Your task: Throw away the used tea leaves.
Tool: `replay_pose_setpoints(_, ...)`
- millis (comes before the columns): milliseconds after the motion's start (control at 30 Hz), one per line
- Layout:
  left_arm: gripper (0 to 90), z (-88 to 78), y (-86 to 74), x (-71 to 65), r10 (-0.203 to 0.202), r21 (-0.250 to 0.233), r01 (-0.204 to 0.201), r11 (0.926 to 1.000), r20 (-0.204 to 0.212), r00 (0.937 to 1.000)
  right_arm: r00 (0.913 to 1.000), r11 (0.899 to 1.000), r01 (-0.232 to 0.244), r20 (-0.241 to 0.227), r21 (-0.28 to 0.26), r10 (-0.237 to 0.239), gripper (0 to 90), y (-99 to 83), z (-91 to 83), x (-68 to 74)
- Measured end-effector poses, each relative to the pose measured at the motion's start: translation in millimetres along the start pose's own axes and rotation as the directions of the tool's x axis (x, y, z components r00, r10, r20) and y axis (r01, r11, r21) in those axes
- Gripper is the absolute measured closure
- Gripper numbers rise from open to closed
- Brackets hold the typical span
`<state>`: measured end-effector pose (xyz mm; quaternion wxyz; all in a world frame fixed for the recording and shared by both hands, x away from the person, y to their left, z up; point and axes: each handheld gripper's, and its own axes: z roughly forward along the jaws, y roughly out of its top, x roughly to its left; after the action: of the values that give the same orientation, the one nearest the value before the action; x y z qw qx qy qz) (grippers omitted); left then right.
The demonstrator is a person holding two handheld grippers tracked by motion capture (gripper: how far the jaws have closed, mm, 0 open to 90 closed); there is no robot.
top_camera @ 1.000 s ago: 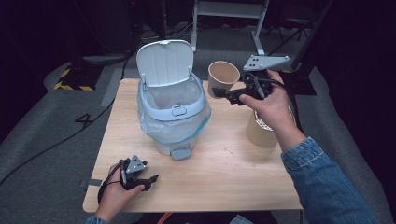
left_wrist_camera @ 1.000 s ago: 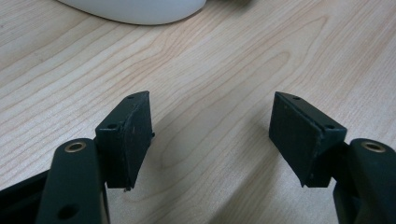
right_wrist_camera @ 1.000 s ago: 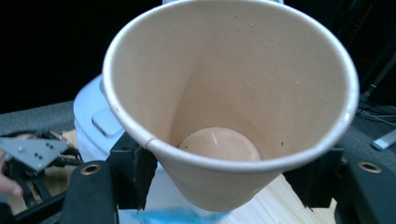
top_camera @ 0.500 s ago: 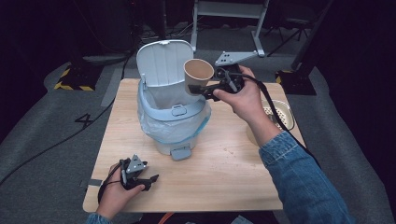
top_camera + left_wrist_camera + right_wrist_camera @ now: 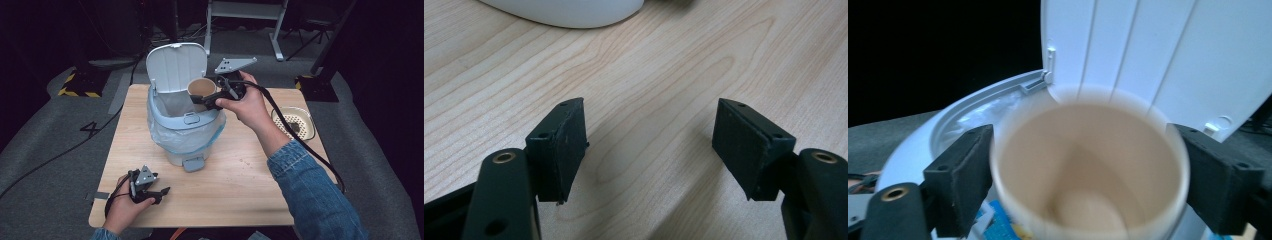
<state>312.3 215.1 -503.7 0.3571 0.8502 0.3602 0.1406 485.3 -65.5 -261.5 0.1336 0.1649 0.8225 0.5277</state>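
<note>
Right claw carried paper cup over bin, opening.

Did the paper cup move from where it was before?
Yes. The paper cup moved left, from beside the trash bin to over its open mouth.

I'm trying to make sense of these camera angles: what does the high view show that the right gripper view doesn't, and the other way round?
From above: the wooden table, the left tool lying open in the person's hand, a round dish near the table's right edge, and the whole bin with its liner. Up close: the paper cup's pale inside, blurred, and blue and yellow scraps in the bin. Shared: the cup between the right tool's jaws, which have just been opening, above the bin, with its lid raised.
</note>
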Motion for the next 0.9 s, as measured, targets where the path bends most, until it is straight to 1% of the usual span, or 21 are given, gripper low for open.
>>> replay_pose_setpoints(33,30.4,0.0,0.0,0.0,0.001,0.000,-0.001,1.0000,0.000,1.0000,1.0000,1.000,0.005,-0.002,0.001,-0.005,15.8,0.1,-0.5,0.2)
replay_pose_setpoints(133,30.4,0.0,0.0,0.0,0.000,0.000,0.000,1.0000,0.000,1.0000,0.9999,1.000,0.014,-0.006,-0.024,-0.015,15.9,1.8,-3.3,1.3)
replay_pose_setpoints(200,30.4,0.0,0.0,0.0,0.000,0.000,0.000,1.0000,0.000,1.0000,0.9999,0.999,0.012,-0.006,-0.031,-0.012,15.9,3.0,-5.5,1.4)
replay_pose_setpoints(333,30.4,0.0,0.0,0.0,0.000,0.000,0.000,1.0000,0.001,1.0000,0.9996,0.999,0.027,0.003,-0.021,-0.027,16.2,4.2,-12.6,2.1)
replay_pose_setpoints(433,30.4,0.0,0.0,-0.1,0.001,0.000,-0.001,1.0000,-0.001,1.0000,0.9992,0.999,0.037,0.017,-0.016,-0.036,18.1,6.8,-22.5,2.5)
replay_pose_setpoints(500,30.4,0.0,0.1,0.1,0.003,0.000,-0.003,1.0000,0.001,1.0000,0.9988,0.999,0.042,0.027,-0.019,-0.042,24.4,8.1,-30.1,2.5)
replay_pose_setpoints(567,30.6,0.1,-0.1,-0.3,-0.004,-0.001,0.004,1.0000,0.002,1.0000,0.9983,0.999,0.049,0.032,-0.016,-0.049,35.1,8.4,-40.8,1.8)
replay_pose_setpoints(633,30.8,0.0,-0.1,-0.4,-0.004,-0.001,0.004,1.0000,0.002,1.0000,0.9985,0.999,0.043,0.033,-0.013,-0.043,46.0,7.3,-54.7,1.3)
replay_pose_setpoints(667,31.1,-0.2,-0.1,-0.4,-0.002,-0.001,0.002,1.0000,-0.001,1.0000,0.9987,0.999,0.039,0.034,-0.011,-0.038,49.7,6.4,-59.7,1.1)
replay_pose_setpoints(700,32.7,-0.6,-0.3,-0.4,-0.002,-0.006,0.002,1.0000,0.000,1.0000,0.9987,0.999,0.034,0.039,-0.001,-0.034,52.4,5.2,-66.6,0.5)
replay_pose_setpoints(733,36.7,-0.8,-0.4,-0.4,-0.002,-0.009,0.002,1.0000,0.000,1.0000,0.9985,1.000,0.028,0.047,0.004,-0.028,56.0,3.3,-75.2,-0.1)
replay_pose_setpoints(767,38.1,-1.0,-0.2,-0.1,0.002,-0.014,-0.002,0.9999,0.002,1.0000,0.9985,1.000,0.026,0.049,0.004,-0.026,56.9,2.1,-80.4,-0.8)
replay_pose_setpoints(833,38.4,-1.3,0.5,-0.5,-0.002,-0.032,0.002,0.9995,0.014,0.9999,0.9985,1.000,0.021,0.051,0.005,-0.022,57.4,-1.4,-93.9,-2.4)
replay_pose_setpoints(867,38.5,-2.1,1.7,-1.4,-0.011,-0.043,0.012,0.9990,0.020,0.9997,0.9983,1.000,0.022,0.054,0.005,-0.023,57.0,-3.4,-100.5,-3.1)
replay_pose_setpoints(900,38.5,-2.9,2.9,-1.1,-0.003,-0.047,0.004,0.9989,0.020,0.9998,0.9978,1.000,0.024,0.061,0.006,-0.024,55.6,-5.9,-108.7,-4.0)
